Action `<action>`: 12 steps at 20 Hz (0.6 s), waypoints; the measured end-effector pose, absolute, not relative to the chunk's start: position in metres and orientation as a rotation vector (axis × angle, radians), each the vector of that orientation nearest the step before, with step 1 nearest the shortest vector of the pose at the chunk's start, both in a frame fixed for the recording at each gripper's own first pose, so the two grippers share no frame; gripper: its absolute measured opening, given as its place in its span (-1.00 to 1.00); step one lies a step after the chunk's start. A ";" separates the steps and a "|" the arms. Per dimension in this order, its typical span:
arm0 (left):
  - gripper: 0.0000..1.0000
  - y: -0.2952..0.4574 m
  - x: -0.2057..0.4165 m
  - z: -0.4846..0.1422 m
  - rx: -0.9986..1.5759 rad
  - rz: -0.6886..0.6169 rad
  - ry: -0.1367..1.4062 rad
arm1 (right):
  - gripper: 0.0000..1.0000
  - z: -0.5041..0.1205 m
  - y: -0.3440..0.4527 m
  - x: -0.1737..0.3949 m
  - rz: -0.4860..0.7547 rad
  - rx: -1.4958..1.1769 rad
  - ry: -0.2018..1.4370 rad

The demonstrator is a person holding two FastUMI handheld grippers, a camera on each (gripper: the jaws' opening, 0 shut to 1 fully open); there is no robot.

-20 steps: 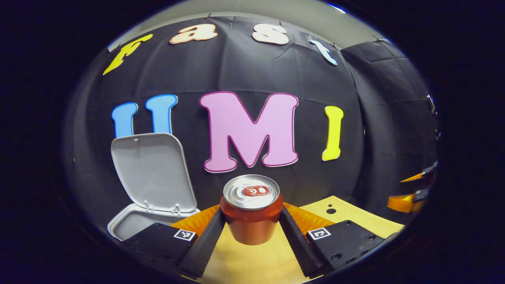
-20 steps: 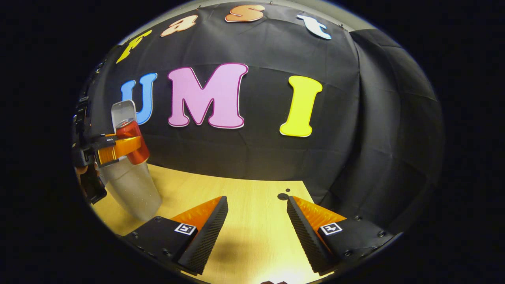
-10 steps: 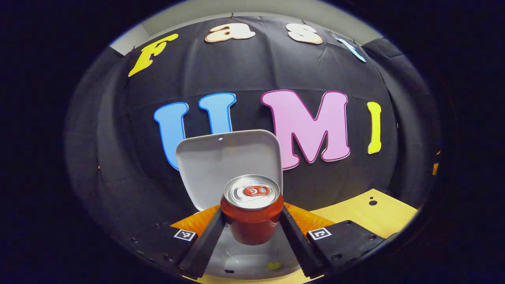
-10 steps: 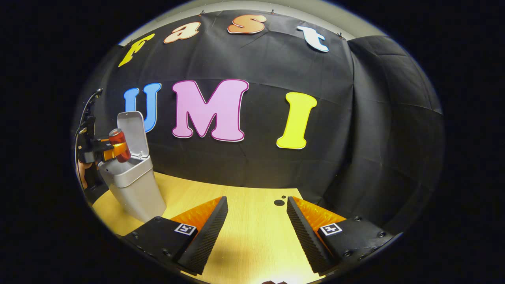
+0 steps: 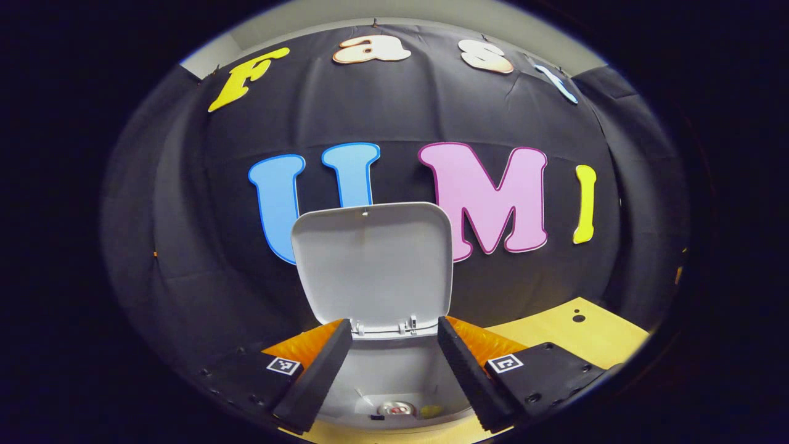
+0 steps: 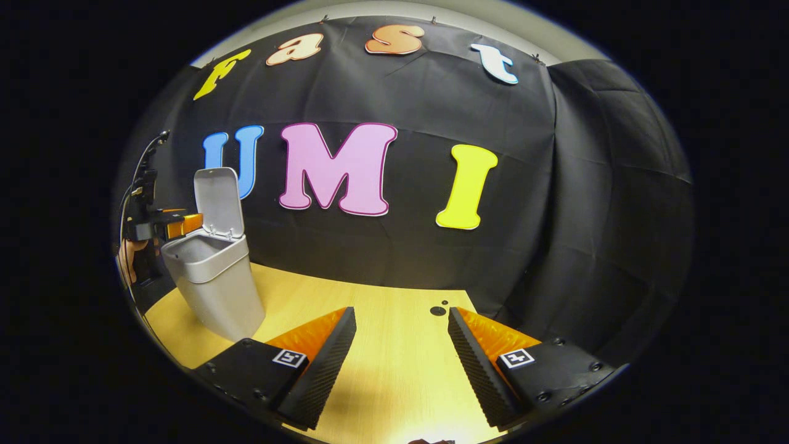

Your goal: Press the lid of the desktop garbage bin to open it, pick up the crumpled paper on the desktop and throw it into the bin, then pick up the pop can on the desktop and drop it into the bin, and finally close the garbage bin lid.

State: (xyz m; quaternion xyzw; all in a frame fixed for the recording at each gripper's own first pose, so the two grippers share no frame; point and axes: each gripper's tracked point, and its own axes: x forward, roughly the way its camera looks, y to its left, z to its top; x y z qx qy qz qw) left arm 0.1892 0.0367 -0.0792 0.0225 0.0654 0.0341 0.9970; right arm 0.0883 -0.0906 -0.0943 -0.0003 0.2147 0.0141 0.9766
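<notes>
Left gripper view: one can in one bin.

Hovering over open bin, lid upright; left gripper spread, empty; can at bottom (beside something yellow).

Grey bin, grey lid, pale wood-grain desktop

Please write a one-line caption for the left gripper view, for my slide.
Open left gripper above the grey plastic desktop bin, upright lid raised, red pop can at the bottom.
</notes>
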 end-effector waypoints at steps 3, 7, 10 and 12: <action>0.88 0.036 0.189 -0.049 -0.036 0.054 0.108 | 0.94 -0.093 -0.086 0.088 0.039 0.012 0.430; 0.88 0.046 0.206 -0.005 -0.084 0.036 0.117 | 0.94 -0.093 -0.075 0.095 0.065 0.051 0.444; 0.90 0.061 0.232 0.030 -0.097 0.037 0.081 | 0.94 -0.087 -0.062 0.110 0.095 0.066 0.433; 0.89 0.071 0.252 0.043 -0.042 0.046 0.074 | 0.94 -0.087 -0.055 0.118 0.113 0.052 0.429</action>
